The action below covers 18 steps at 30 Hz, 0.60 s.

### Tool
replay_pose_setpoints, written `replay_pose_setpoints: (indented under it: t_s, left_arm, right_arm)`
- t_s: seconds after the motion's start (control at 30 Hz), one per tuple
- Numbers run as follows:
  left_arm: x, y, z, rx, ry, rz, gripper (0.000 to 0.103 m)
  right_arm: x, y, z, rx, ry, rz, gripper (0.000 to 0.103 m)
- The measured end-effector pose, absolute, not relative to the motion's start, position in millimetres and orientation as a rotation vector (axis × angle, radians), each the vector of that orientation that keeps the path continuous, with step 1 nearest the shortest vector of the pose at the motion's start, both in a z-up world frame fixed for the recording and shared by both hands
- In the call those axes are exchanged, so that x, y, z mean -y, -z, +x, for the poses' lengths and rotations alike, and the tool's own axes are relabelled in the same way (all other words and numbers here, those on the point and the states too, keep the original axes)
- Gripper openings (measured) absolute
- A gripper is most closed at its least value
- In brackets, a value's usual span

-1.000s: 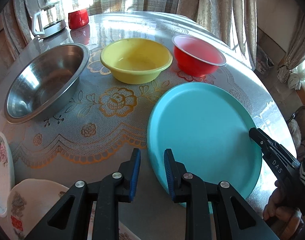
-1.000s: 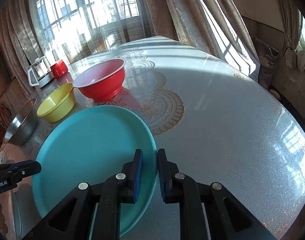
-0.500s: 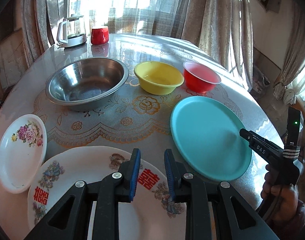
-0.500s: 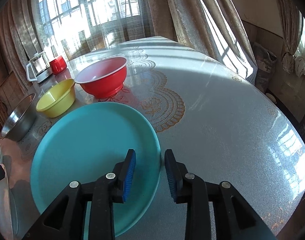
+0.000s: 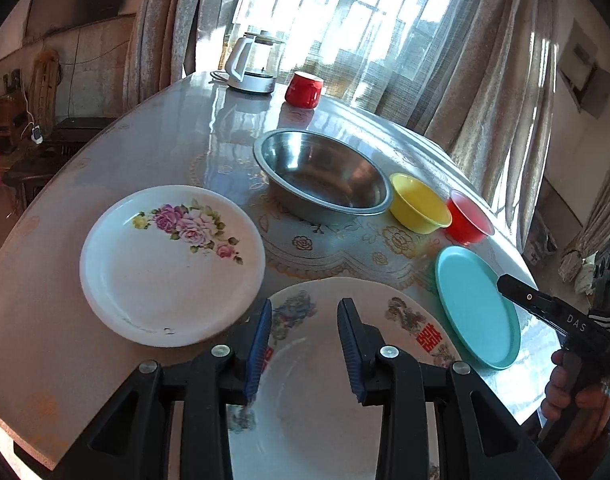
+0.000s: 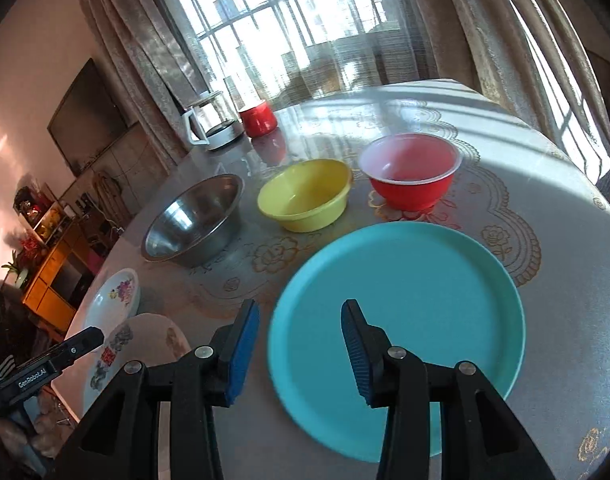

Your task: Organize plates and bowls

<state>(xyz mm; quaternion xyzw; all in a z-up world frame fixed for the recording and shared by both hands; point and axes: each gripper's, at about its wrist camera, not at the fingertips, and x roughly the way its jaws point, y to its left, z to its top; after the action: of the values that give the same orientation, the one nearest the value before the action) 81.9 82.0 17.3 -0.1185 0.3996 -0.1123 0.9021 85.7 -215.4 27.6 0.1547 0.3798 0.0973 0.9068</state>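
Note:
In the left wrist view my left gripper [image 5: 304,344] is open and empty above a white plate with red characters [image 5: 337,392]. A white rose plate [image 5: 171,264] lies to its left. Behind stand a steel bowl [image 5: 325,176], a yellow bowl [image 5: 419,204] and a red bowl [image 5: 469,218]. A teal plate [image 5: 475,304] lies at the right. In the right wrist view my right gripper [image 6: 301,340] is open and empty over the near left rim of the teal plate [image 6: 405,300]. The steel bowl [image 6: 193,220], yellow bowl [image 6: 305,196] and red bowl [image 6: 411,172] stand behind it.
A glass kettle [image 5: 255,64] and a red cup [image 5: 304,90] stand at the far side of the round table [image 5: 45,320]. Curtains and a window lie behind. The table edge runs close on the right in the right wrist view [image 6: 585,184]. Cabinets [image 6: 53,276] stand left of the table.
Both grippers have opened wider. The left one has swung left and back from the teal plate to above the red-character plate. The right one has pulled back and turned left off the teal plate's rim.

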Motion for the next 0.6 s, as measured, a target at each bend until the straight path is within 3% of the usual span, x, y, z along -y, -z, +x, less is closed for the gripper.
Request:
replay_pose_setpoints:
  t_s: [0.2,0.33,0.6]
  left_arm:
    - [-146,-15,77,-0.789,0.119,-0.320,0.035]
    - [-181,-9,77,-0.776,0.048,-0.360,0.045]
    - [-221,12,81,-0.792,0.001,-0.432,0.050]
  right_arm:
    - [126,-25,121,-0.876,-0.461,0.332,0.043]
    - [74,-20,139,-0.920,-0.531,0.286,0.043]
    - [22,-14,164,-0.982,-0.567,0.252,0.043]
